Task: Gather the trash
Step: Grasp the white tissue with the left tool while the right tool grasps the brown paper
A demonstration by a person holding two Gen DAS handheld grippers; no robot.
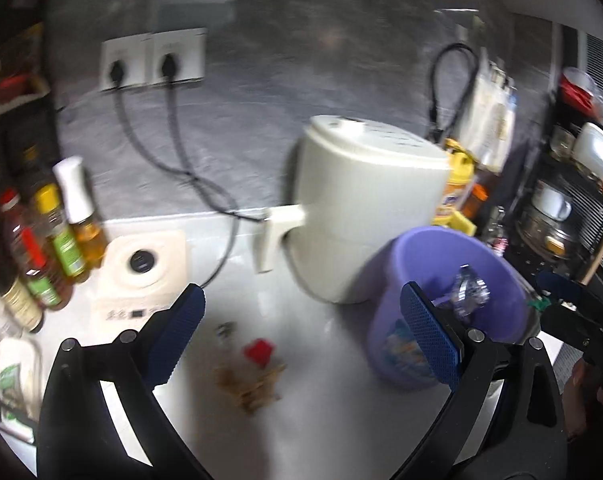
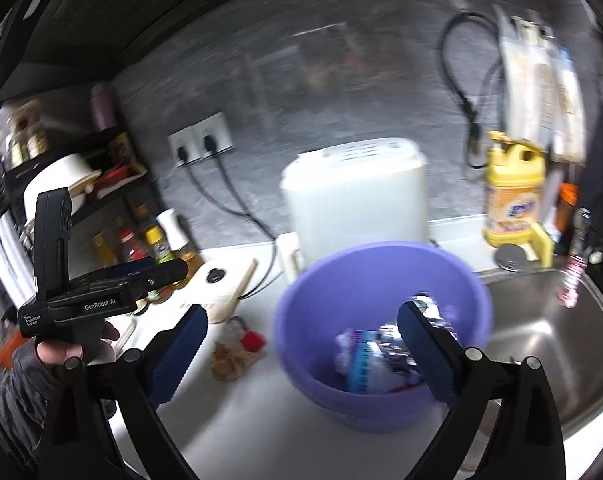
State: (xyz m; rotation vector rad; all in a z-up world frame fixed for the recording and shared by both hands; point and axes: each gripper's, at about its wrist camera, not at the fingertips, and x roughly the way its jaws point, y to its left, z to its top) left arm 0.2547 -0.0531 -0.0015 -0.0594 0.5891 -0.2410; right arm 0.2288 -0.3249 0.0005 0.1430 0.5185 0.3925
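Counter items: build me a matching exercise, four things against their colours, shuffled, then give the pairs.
Things:
1. bucket
2. detergent jug
3. air fryer
4. small cap on the counter

Colours:
A. yellow
B. red
C. purple
D. white

Pairs: 1-C, 2-A, 3-D, 4-B

Home kitchen: white countertop (image 1: 321,420) with steel sink (image 2: 541,340) at right, oil and sauce bottles (image 1: 53,236) at left, yellow detergent jug (image 2: 513,192), white countertop appliance (image 1: 365,208), wall sockets (image 1: 153,60) behind
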